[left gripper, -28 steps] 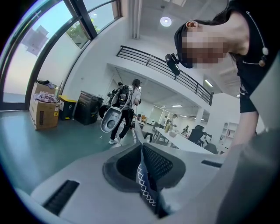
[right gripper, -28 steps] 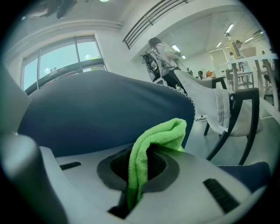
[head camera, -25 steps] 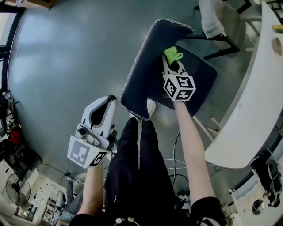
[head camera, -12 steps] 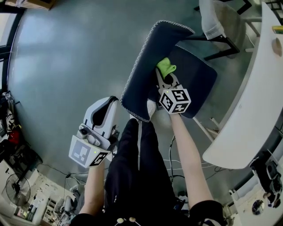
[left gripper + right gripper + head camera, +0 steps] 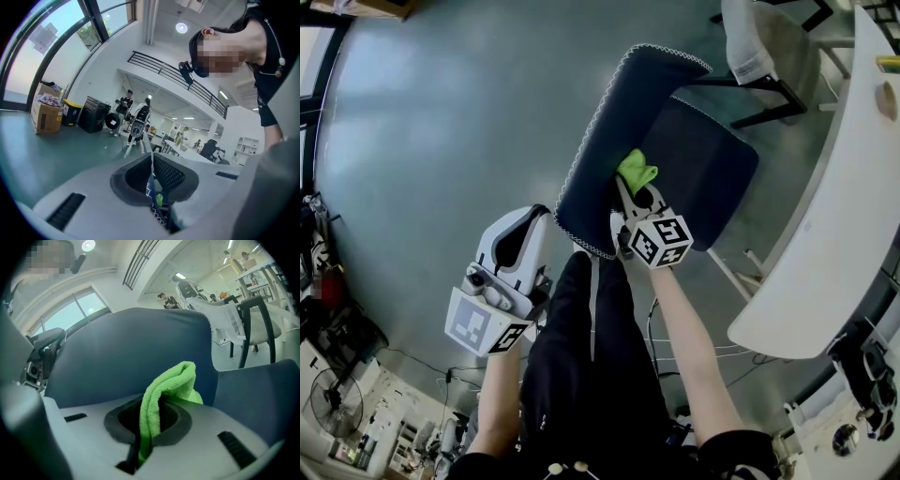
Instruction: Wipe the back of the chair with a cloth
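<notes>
A dark blue chair with white-stitched edges stands below me, its back to the left of its seat. My right gripper is shut on a folded green cloth and holds it against the inner face of the back, near the back's lower end. In the right gripper view the cloth rises out of the closed jaws, in front of the blue back. My left gripper hangs shut and empty to the left of the chair, apart from it. Its own view looks along the back's stitched edge.
A white curved table runs down the right side. Beyond the blue chair stands another chair with a pale cover and black legs. The person's dark-trousered legs and floor cables lie close below. Grey floor spreads to the left.
My right gripper has slid the green cloth down and left along the chair back, toward me. The left gripper has stayed where it was.
</notes>
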The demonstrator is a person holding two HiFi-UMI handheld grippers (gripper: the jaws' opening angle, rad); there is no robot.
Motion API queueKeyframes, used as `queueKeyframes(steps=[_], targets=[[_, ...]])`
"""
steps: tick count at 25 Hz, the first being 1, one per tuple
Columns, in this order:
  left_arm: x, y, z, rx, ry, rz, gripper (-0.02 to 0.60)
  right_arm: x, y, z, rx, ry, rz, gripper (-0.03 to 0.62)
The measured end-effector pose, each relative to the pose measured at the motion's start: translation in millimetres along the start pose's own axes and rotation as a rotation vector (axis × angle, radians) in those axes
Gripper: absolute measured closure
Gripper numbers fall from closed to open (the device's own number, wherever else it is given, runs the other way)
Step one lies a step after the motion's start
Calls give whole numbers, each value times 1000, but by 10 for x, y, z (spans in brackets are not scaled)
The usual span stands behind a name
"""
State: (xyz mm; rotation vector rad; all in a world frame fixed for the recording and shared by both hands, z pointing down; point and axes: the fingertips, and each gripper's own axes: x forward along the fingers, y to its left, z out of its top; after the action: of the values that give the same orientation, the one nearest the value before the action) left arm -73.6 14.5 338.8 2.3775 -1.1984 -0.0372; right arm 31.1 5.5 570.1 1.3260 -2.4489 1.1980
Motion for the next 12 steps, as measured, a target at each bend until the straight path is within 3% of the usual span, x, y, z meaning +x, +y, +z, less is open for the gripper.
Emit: queueKeyframes(steps=[12], targets=[[-29, 7, 0, 10, 3, 2, 569, -228, 182, -450, 15, 92, 38, 576]])
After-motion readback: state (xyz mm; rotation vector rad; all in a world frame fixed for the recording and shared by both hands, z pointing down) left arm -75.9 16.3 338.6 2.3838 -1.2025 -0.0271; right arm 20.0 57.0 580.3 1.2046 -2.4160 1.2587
